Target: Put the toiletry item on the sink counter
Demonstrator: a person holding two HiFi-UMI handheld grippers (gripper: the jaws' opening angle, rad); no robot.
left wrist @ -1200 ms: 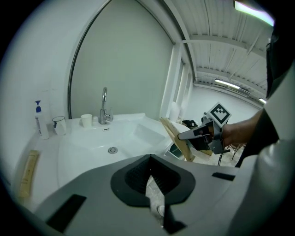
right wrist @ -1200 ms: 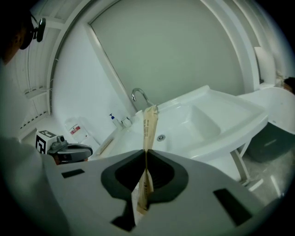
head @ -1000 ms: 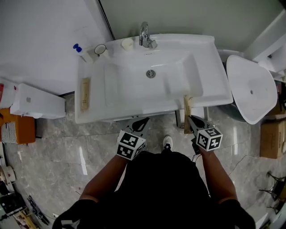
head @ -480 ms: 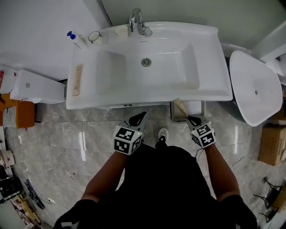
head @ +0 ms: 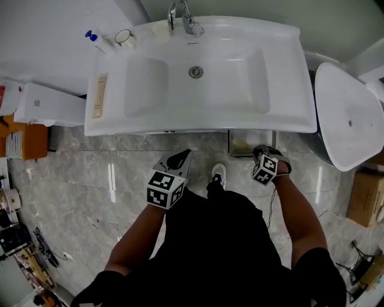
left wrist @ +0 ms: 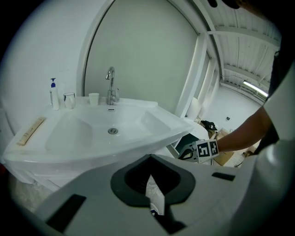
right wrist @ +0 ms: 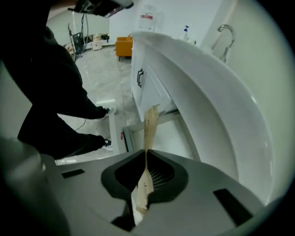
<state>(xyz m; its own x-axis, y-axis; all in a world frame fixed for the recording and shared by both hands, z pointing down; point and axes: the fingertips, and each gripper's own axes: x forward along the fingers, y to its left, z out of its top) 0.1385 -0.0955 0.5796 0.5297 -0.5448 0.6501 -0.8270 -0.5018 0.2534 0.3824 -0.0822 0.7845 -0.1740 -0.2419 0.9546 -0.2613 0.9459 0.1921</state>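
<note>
Sink counter juts above the right gripper, pinching a tan packet that could snag its rim; left gripper pinches a white sachet.

Chrome tap at the top middle; just left of it a glass tumbler, and right beside that a pump bottle with a blue top; white oval fixture off to the right, cardboard box below it; orange seat and white box on the left; glossy grey marble floor.
</note>
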